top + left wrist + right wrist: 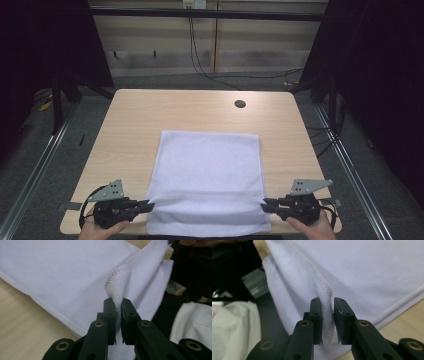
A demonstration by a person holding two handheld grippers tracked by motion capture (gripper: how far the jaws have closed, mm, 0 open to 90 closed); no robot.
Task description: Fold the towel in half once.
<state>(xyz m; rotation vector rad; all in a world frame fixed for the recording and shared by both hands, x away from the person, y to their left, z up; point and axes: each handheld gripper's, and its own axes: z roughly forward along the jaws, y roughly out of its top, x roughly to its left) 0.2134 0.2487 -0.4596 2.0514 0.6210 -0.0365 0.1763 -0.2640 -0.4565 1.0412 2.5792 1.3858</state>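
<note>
A white towel [207, 165] lies flat on the wooden table [135, 115], its near part folded over into a band along the front edge. My left gripper [150, 204] is at the band's left end. In the left gripper view the stitched corner of the towel [62, 277] bunches between the jaws of that gripper [118, 301], which pinch it. My right gripper [265, 204] is at the band's right end. Its jaws [327, 300] stand a little apart, and the hem of the towel [367, 267] lies loosely in the gap.
A round cable hole [240, 104] sits near the table's far right. Bare wood surrounds the towel at the left, right and far sides. Black cables [200, 65] run over the floor behind. A metal bracket [254, 282] hangs at the table's front edge.
</note>
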